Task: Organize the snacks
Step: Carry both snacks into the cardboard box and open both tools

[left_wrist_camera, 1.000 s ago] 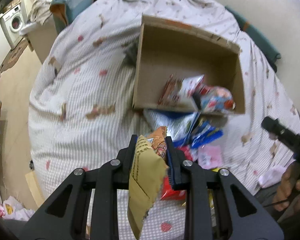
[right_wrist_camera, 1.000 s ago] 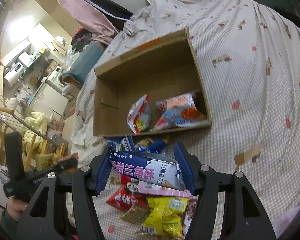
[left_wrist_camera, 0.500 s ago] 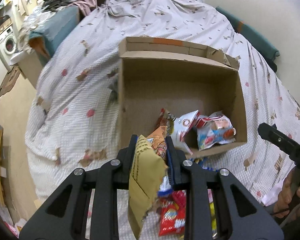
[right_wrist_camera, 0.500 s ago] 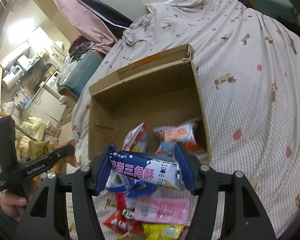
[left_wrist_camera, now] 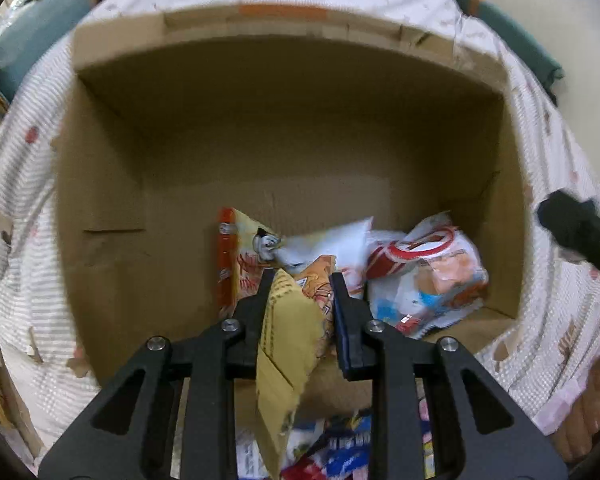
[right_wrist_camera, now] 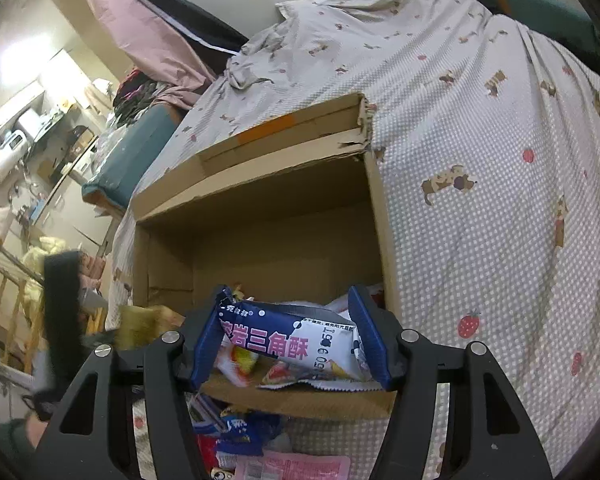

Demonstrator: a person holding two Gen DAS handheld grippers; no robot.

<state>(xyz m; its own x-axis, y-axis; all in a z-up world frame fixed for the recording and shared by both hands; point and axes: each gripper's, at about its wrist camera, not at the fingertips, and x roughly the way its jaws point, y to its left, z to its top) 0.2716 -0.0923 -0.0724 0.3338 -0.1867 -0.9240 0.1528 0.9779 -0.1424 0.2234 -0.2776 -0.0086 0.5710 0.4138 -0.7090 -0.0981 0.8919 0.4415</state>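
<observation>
1. Both claws have come forward since a second ago, so the cardboard box [left_wrist_camera: 100,200] on the bed [right_wrist_camera: 480,200] now fills my left view.
2. My left claw [left_wrist_camera: 302,280] is clamped on a yellow snack packet [left_wrist_camera: 288,340], over the box's near edge.
3. My right claw [right_wrist_camera: 288,324] grips a blue-and-white snack bag [right_wrist_camera: 284,340] crosswise at the near rim.
4. Two snack bags [left_wrist_camera: 424,280] lie inside the box.

both wrist views close above – cardboard box [left_wrist_camera: 100,208] shared
</observation>
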